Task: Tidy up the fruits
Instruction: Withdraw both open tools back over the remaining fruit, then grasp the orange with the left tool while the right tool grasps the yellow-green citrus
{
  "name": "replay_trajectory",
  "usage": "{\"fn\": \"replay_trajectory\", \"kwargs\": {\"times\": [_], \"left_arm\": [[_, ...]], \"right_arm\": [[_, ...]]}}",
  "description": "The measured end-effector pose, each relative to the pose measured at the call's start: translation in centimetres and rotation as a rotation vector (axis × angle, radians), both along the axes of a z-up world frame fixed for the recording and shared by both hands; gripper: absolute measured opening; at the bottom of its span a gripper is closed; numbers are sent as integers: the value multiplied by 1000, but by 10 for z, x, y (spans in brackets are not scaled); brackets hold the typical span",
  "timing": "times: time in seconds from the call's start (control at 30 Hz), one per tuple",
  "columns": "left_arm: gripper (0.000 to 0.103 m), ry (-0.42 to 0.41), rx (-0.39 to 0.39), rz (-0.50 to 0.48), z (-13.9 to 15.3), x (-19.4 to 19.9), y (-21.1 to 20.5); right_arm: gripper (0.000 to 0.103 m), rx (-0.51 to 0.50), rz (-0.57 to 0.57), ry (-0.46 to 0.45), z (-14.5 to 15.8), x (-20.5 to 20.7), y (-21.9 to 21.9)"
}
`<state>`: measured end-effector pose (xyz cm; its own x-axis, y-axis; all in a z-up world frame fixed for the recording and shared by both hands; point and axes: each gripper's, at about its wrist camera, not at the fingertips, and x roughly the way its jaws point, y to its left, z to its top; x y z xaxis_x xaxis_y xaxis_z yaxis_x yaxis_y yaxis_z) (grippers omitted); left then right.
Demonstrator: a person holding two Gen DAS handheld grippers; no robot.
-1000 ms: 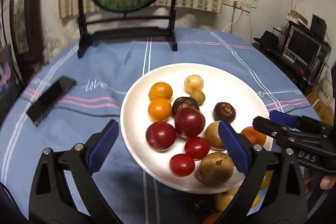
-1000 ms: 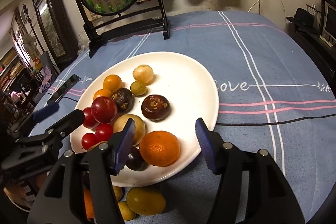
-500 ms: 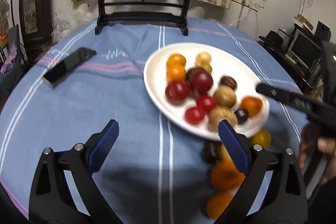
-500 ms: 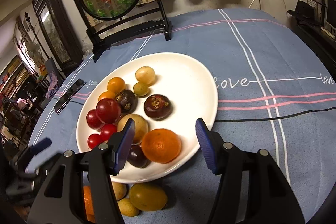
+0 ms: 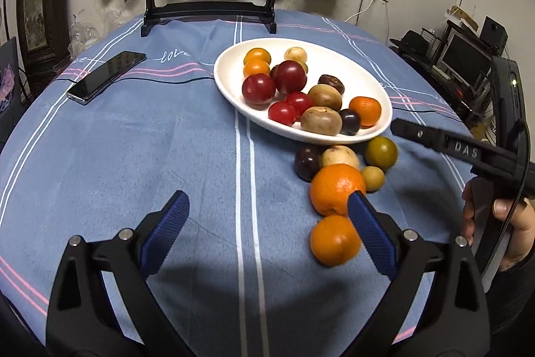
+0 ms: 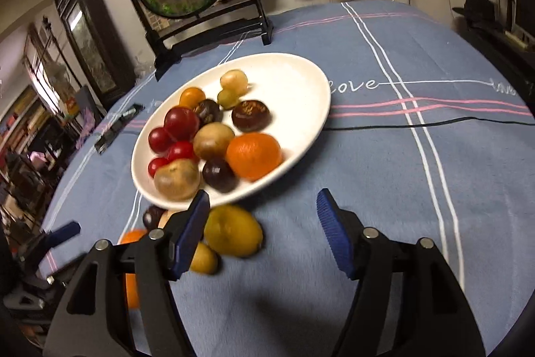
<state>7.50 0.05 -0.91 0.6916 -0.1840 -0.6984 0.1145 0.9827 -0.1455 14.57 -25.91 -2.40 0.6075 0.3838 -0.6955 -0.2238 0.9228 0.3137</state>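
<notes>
The white plate (image 5: 230, 89) of fruit sits mid-tabletop (image 5: 133, 139), its long axis slanting from far-left to near-right. Loose oranges (image 5: 336, 188) lie just before it. "DAS" marks the right hand-held gripper (image 6: 264, 231); the cloth reads "love". Both that and the left hand-held gripper (image 5: 267, 231) gape, holding nothing.

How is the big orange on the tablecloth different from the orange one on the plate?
The big orange lies on the blue tablecloth beside loose fruit; the plate orange sits inside the white plate. The big orange looks larger and sits nearer the left gripper, whose jaws are open and empty. Both are round and orange.
</notes>
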Motion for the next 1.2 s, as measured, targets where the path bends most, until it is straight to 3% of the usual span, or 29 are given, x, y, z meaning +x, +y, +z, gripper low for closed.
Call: {"fn": "replay_trajectory", "kwargs": {"times": [0.23, 0.5, 0.67, 0.77, 0.83, 0.87, 0.9, 0.97, 1.2], "left_arm": [[97, -8, -17, -54, 2, -16, -6], [97, 1, 1, -140, -5, -26, -24], [97, -2, 38, -152, -15, -27, -32], [96, -20, 104, -149, -19, -25, -40], [91, 6, 127, -172, -24, -22, -47], [80, 22, 130, -182, -28, -20, -48], [61, 42, 133, -192, -31, -18, -50], [38, 80, 117, -212, -37, -13, -51], [38, 74, 94, -207, -34, -13, -43]], "right_arm": [[71, -64, 32, -18, 2, -25, 8], [71, -66, 14, -3, -2, -43, 0], [71, -63, -3, -7, -3, -51, -5], [71, -61, -4, -5, -4, -53, -5], [71, -60, -4, -5, -4, -54, -5], [71, -61, -3, -5, -5, -54, -4], [71, -60, -2, -3, -5, -54, -4], [71, -56, 3, 3, -6, -54, -4], [71, -78, 17, 18, -8, -52, 2]]}}
